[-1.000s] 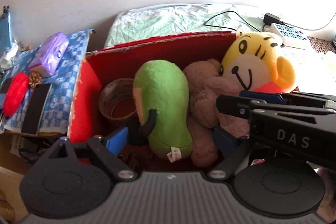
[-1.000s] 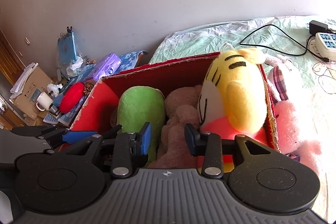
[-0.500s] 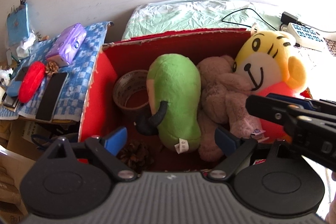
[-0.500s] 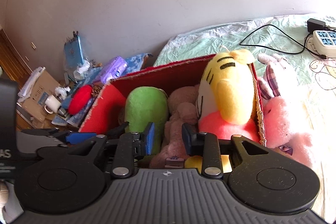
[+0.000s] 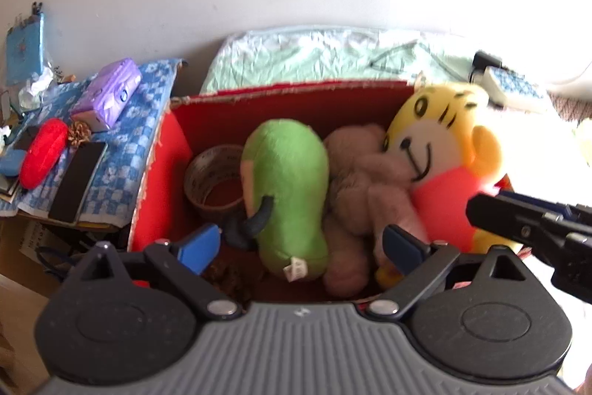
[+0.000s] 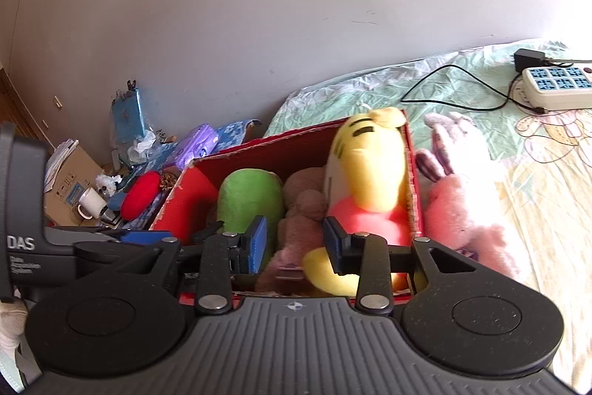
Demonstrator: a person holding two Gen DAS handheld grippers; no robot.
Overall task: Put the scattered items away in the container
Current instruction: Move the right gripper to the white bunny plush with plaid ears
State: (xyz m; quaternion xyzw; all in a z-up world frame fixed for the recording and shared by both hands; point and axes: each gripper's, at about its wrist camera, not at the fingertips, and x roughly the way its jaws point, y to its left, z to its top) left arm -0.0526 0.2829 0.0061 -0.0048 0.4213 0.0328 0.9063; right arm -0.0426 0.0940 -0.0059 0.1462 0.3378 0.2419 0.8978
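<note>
A red cardboard box point(image 5: 162, 165) point(image 6: 185, 198) stands on the bed. It holds a green plush point(image 5: 286, 187) point(image 6: 248, 202), a brown plush bear point(image 5: 364, 180) point(image 6: 303, 206), a yellow tiger plush point(image 5: 440, 150) point(image 6: 366, 169), a tape roll point(image 5: 214, 180) and a pine cone point(image 5: 229, 278). My left gripper point(image 5: 299, 247) is open and empty above the box's near side. My right gripper point(image 6: 296, 245) is open and empty above the box, narrower than the left. A pink plush rabbit point(image 6: 462, 195) lies on the bed outside the box, against its right wall.
A side table with a blue checked cloth point(image 5: 122, 139) holds a purple pouch point(image 5: 109, 95), a red case point(image 5: 42, 152), a dark phone point(image 5: 77, 180) and a pine cone point(image 5: 79, 132). A power strip point(image 6: 555, 87) and black cable point(image 6: 455, 87) lie on the bed. A white mug point(image 6: 90, 202) sits left.
Both grippers have pulled back and up from the box, so more of it shows. The right gripper's jaws have opened a little wider. The toys in the box have not moved.
</note>
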